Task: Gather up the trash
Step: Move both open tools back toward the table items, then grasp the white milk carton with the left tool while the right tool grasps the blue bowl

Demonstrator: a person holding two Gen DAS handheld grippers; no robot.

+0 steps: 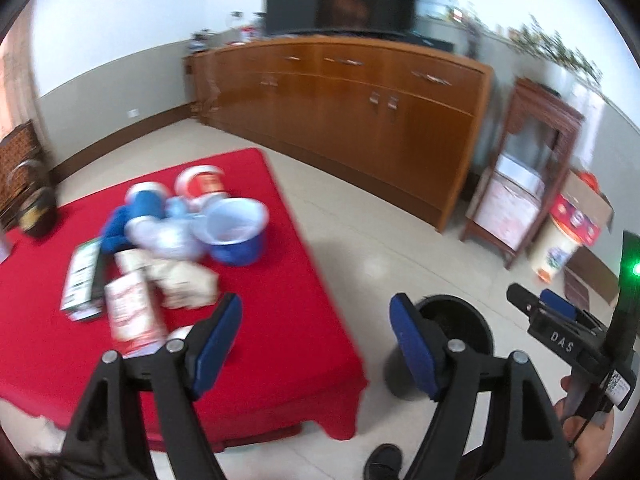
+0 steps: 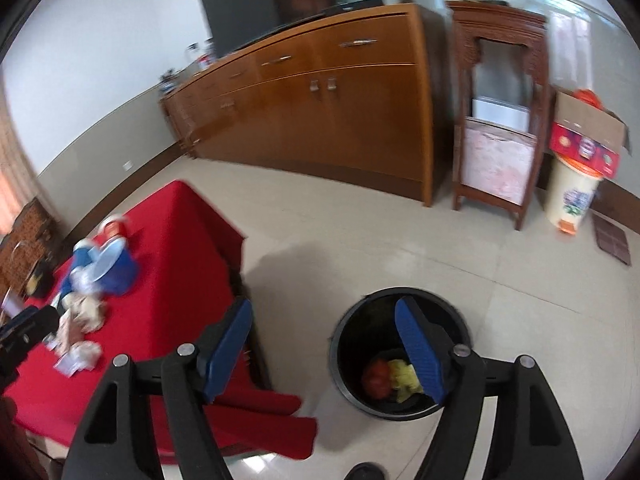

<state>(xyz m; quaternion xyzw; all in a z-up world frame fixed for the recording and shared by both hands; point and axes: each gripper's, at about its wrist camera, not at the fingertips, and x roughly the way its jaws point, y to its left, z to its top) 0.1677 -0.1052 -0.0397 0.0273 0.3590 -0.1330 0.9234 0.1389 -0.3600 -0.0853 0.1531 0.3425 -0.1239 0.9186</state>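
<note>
A pile of trash lies on a red-covered table (image 1: pixel 280 320): a blue bowl (image 1: pixel 236 232), a red and white cup (image 1: pixel 202 184), crumpled paper (image 1: pixel 184 284) and cartons (image 1: pixel 132 316). My left gripper (image 1: pixel 316 344) is open and empty above the table's right edge. A black trash bin (image 2: pixel 400 354) stands on the floor right of the table, holding red and yellow trash (image 2: pixel 394 378). My right gripper (image 2: pixel 324 348) is open and empty, its right finger over the bin. The bin also shows in the left wrist view (image 1: pixel 452 328), and so does the right gripper (image 1: pixel 556 312).
A long wooden cabinet (image 2: pixel 320 108) with a black TV (image 2: pixel 256 4) runs along the far wall. A small wooden stand (image 2: pixel 500 120), a cardboard box (image 2: pixel 584 136) and a cream bucket (image 2: pixel 576 196) stand at the right. A dark basket (image 1: pixel 20 172) is at the far left.
</note>
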